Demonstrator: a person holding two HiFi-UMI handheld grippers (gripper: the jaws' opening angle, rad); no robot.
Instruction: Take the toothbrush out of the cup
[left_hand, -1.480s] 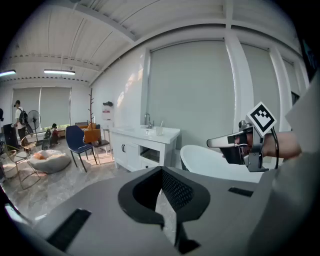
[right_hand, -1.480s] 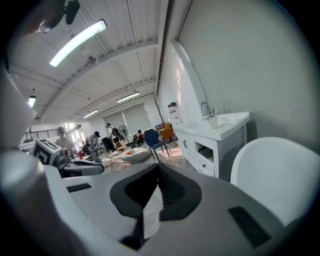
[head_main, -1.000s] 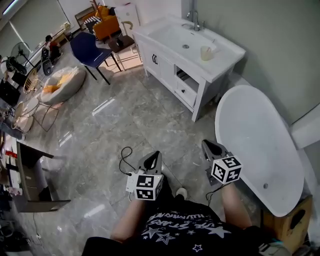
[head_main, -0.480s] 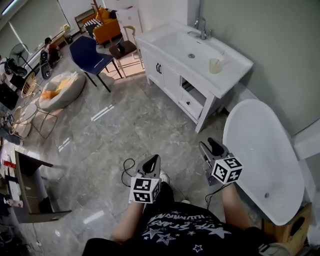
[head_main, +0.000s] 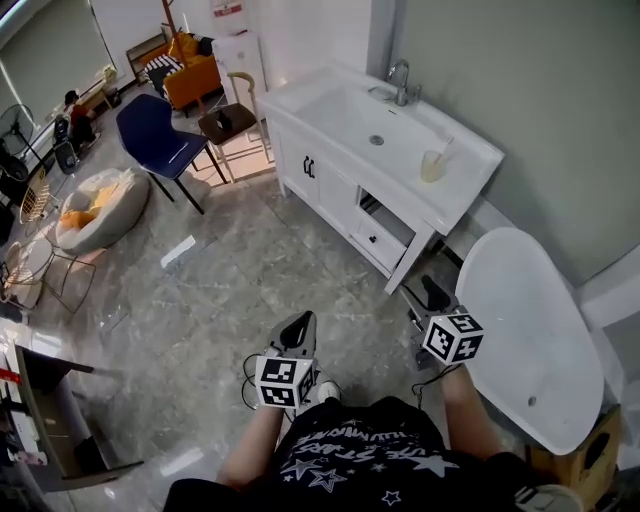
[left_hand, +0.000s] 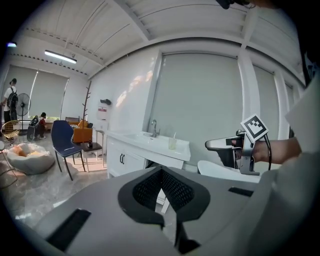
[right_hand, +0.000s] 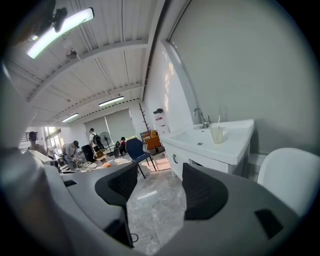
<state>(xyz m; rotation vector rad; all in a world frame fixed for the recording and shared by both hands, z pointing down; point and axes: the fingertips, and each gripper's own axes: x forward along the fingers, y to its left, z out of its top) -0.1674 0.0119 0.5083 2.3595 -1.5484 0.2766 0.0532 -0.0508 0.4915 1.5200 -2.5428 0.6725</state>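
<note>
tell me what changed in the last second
The person has carried both grippers closer to the vanity. The right gripper, shut before, is opening its jaws with nothing between them. The left gripper stays shut and empty, and the toothbrush still stands in the cup.

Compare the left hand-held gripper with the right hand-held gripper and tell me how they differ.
Jaws: the left hand-held gripper has its jaws together; those of the right hand-held gripper stand apart and are opening.
Place: the left one hangs over the grey marble floor, the right one beside the white oval bathtub.
Shared: both are empty and point toward the white sink cabinet that bears the translucent cup, well short of it.
</note>
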